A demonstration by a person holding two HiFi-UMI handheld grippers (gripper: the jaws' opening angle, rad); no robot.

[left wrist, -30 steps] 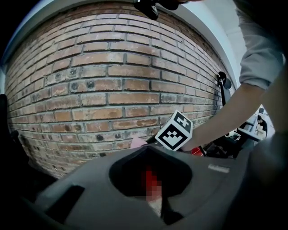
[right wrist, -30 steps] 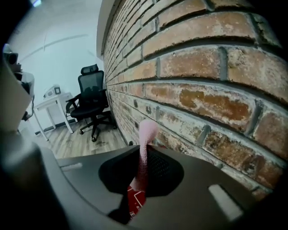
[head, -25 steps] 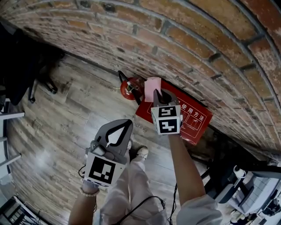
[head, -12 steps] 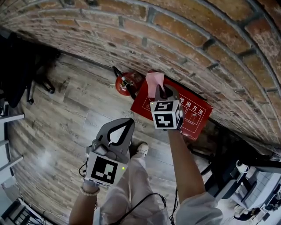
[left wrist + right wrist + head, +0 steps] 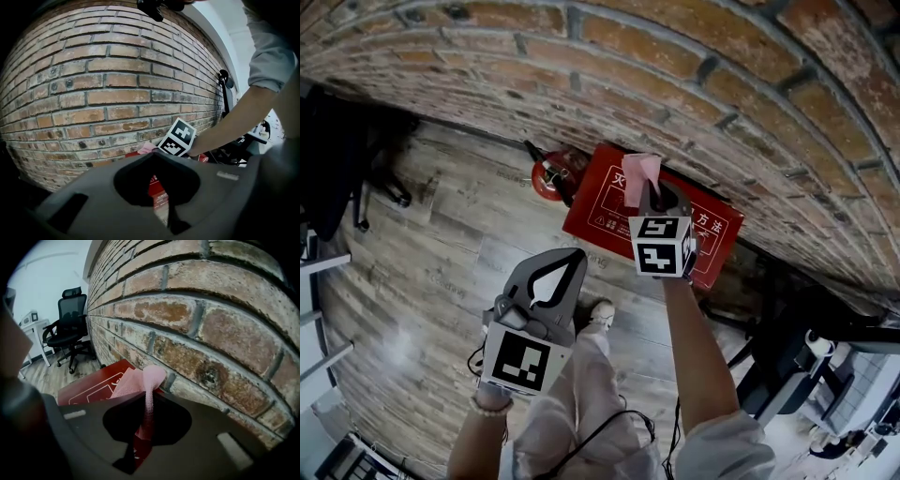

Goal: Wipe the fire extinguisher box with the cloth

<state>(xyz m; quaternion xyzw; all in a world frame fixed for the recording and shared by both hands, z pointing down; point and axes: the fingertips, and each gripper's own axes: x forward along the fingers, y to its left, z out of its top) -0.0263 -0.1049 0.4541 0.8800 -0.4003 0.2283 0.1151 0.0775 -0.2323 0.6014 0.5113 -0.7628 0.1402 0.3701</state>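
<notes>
Left of the red box point(image 5: 605, 202), the red fire extinguisher point(image 5: 547, 175) is standing on the wooden floor point(image 5: 441, 244), just beside the box's left end. My left gripper point(image 5: 575, 255) is hovering in front of the box, nearer to me and apart from it, with its jaws pressed together on nothing. The box itself is sitting on the floor against the foot of the brick wall point(image 5: 675, 84), white print facing up. Over the box's far edge, by the wall, my right gripper point(image 5: 650, 190) is pinching the pink cloth point(image 5: 639, 172) tightly, and the cloth is bunching up past the jaw tips. I cannot tell whether the cloth is touching the box.
</notes>
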